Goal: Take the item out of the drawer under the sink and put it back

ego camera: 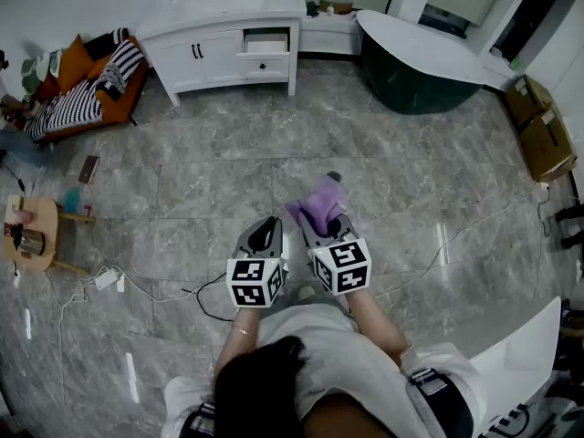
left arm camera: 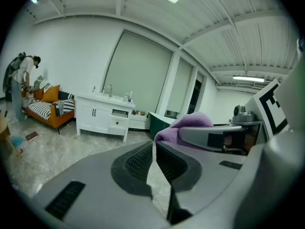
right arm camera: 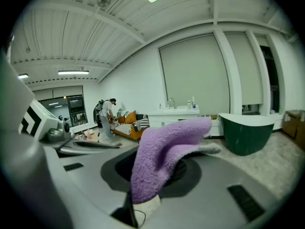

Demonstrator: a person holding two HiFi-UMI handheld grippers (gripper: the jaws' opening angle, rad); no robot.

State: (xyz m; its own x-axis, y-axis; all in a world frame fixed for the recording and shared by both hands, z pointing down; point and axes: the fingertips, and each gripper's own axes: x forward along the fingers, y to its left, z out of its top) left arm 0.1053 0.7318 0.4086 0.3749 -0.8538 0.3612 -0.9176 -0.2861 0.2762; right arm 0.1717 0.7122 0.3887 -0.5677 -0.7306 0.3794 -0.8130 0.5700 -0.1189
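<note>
A white sink cabinet (ego camera: 210, 57) stands far off against the back wall, with its upper right drawer (ego camera: 266, 40) pulled open. I stand mid-floor, well short of it. My right gripper (ego camera: 321, 223) is shut on a purple fluffy cloth (ego camera: 319, 201), which drapes over its jaws (right arm camera: 162, 151). My left gripper (ego camera: 265, 226) is beside it on the left, shut with nothing in it (left arm camera: 153, 144). The purple cloth (left arm camera: 188, 123) also shows in the left gripper view, to the right of the jaws. The cabinet (left arm camera: 102, 116) lies ahead and to the left.
A dark green bathtub (ego camera: 411, 71) stands right of the cabinet. An orange sofa with striped cushions (ego camera: 87, 89) is at the left, where a person (left arm camera: 19, 80) stands. A small wooden stool (ego camera: 36, 235), floor cables (ego camera: 128, 286) and cardboard boxes (ego camera: 543, 126) lie around.
</note>
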